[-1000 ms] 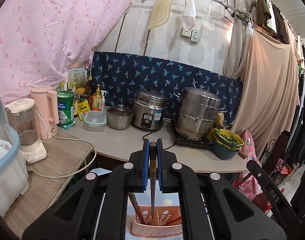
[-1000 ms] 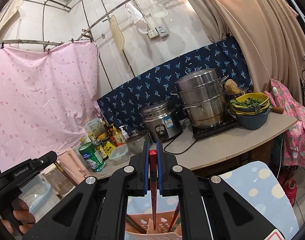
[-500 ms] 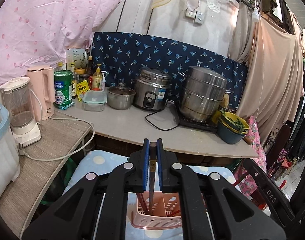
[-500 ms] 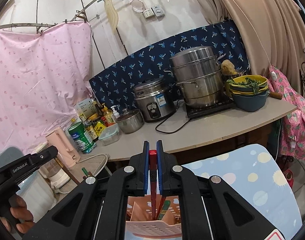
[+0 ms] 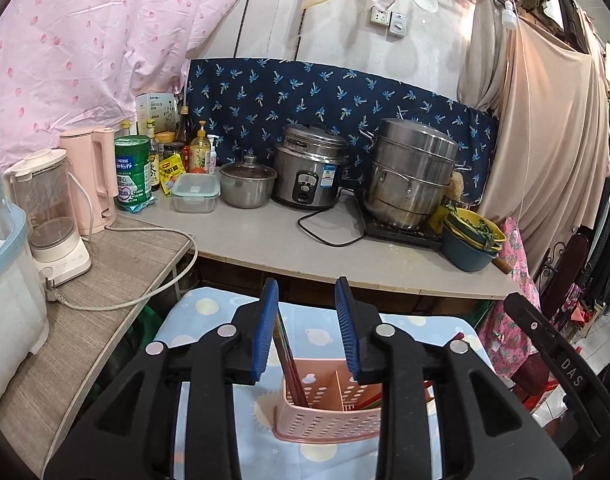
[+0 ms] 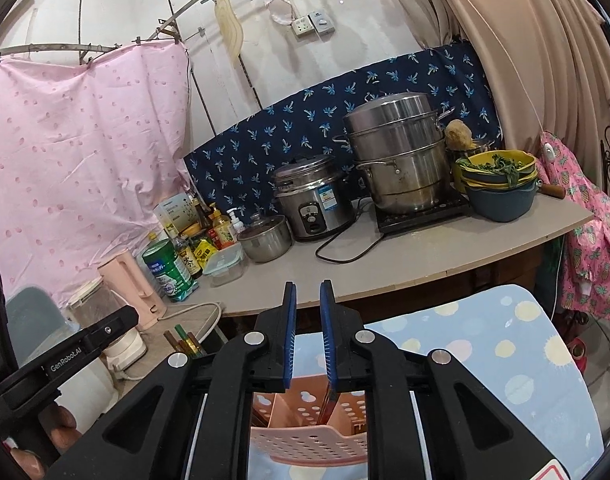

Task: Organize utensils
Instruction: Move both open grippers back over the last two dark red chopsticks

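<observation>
A pink perforated utensil caddy (image 5: 329, 416) stands on a blue dotted cloth, just below both grippers; it also shows in the right wrist view (image 6: 305, 436). My left gripper (image 5: 307, 334) is open and empty above the caddy's left compartment, where dark chopsticks (image 5: 289, 364) stand leaning. My right gripper (image 6: 308, 338) is open and empty above the caddy; a red-handled utensil (image 6: 328, 402) stands in the compartment under it. More chopstick tips (image 6: 183, 342) show at the left in the right wrist view.
A grey counter (image 5: 305, 248) behind holds a rice cooker (image 5: 309, 168), a steel steamer pot (image 5: 413, 172), a small lidded pot (image 5: 247, 184), bowls with greens (image 5: 471, 240), bottles and a green tin (image 5: 133, 168). A blender (image 5: 49, 216) and pink kettle (image 5: 91, 176) stand on the left table.
Both grippers were shut on a utensil over the caddy. Both have opened and let the utensils drop into the caddy. The views have tilted down slightly.
</observation>
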{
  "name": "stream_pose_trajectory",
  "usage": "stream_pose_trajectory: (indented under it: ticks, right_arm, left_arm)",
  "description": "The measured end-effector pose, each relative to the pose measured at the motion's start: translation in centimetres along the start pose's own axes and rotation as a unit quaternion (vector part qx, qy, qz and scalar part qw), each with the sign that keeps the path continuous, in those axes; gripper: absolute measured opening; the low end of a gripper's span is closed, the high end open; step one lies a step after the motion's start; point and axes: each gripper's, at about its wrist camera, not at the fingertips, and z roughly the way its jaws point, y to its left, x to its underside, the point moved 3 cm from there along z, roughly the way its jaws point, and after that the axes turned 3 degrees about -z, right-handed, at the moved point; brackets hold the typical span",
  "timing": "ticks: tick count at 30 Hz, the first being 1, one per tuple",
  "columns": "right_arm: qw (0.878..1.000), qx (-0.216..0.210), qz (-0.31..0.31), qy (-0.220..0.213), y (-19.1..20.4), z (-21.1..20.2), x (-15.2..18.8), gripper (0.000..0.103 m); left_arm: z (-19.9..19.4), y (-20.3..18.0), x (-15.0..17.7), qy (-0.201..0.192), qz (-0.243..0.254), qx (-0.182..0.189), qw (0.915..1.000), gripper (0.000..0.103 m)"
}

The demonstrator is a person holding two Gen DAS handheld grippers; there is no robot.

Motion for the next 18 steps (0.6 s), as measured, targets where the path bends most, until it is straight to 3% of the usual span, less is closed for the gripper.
stream_pose_trajectory:
  ticks: [9,18]
  right_arm:
    - [1.0,-0.023,-0.007,0.011,1.3,-3.4,1.7,0.02]
    - [0.999,-0.017,-0.037,0.012,2.9,-7.2,3.9,0.021]
  left_arm:
    - [-2.5,-0.4,1.5,0.005,0.017,0.002,0.9998,0.032]
    - [-5.4,-1.3,3.8,0.014,0.04,0.004,0.9991,0.032]
